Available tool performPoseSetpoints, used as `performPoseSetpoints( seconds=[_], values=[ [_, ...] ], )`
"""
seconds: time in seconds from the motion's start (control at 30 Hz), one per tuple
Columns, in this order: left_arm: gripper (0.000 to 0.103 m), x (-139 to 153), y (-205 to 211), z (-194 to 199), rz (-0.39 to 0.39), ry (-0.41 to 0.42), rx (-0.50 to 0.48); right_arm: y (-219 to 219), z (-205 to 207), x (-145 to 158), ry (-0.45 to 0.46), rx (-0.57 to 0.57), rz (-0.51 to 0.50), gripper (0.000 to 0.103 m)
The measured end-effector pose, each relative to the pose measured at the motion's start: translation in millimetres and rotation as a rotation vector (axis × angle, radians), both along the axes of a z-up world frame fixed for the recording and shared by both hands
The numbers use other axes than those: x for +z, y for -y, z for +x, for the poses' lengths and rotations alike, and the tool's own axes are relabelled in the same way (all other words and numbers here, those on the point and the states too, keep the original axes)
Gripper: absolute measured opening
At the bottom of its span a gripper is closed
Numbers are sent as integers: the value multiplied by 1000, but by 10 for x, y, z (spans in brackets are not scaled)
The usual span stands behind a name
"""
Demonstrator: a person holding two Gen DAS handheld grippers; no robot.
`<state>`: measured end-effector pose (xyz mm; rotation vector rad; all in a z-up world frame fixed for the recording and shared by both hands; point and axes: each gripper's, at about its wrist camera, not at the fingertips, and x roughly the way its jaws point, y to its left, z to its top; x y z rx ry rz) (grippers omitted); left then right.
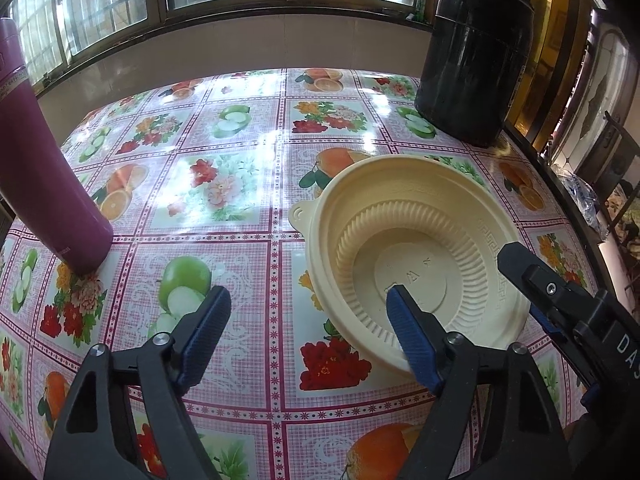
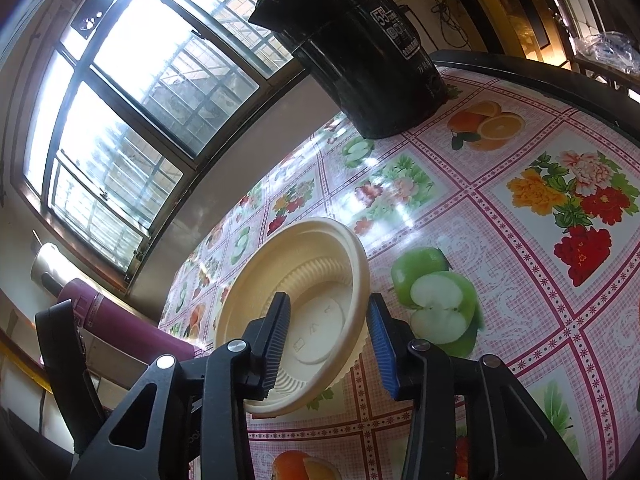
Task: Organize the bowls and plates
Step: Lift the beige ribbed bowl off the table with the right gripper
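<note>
A cream plastic bowl [image 1: 404, 248] sits in a cream plate on the fruit-print tablecloth [image 1: 224, 208]. My left gripper [image 1: 308, 312] is open and low over the table, its right finger pad [image 1: 412, 340] over the stack's near rim, its left pad over bare cloth. In the right wrist view the same bowl [image 2: 296, 280] lies tilted in front of my right gripper [image 2: 330, 332], which is open with its jaws on either side of the bowl's right wall, not closed on it. The right gripper's black body [image 1: 568, 304] shows at the bowl's right edge in the left wrist view.
A tall black pot [image 1: 472, 60] stands at the table's far right corner, also in the right wrist view [image 2: 360, 52]. A maroon flask [image 1: 36, 168] stands at the left, also in the right wrist view [image 2: 120, 320]. Windows run behind the table. The table edge [image 1: 560, 184] curves on the right.
</note>
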<state>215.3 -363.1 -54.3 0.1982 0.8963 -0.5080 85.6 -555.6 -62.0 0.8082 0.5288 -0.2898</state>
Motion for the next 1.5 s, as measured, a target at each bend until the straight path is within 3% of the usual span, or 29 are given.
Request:
performPoseSetpoints(
  seconds=[0.13, 0.43, 0.67, 1.27, 1.5],
  values=[
    [56, -26, 27, -6, -1, -17, -18, -2, -4, -1, -1, -2, 2, 36],
    [31, -17, 18, -10, -26, -31, -29, -40, 12, -19, -14, 11, 1, 28],
    [31, -16, 31, -29, -26, -29, -39, -72, 55, -61, -50, 19, -1, 20],
    [31, -29, 7, -72, -11, -17, -30, -117, 54, -52, -62, 23, -11, 20],
    [31, -33, -44, -80, -14, -56, -17, -172, -3, -31, -75, 29, 6, 20]
  ],
)
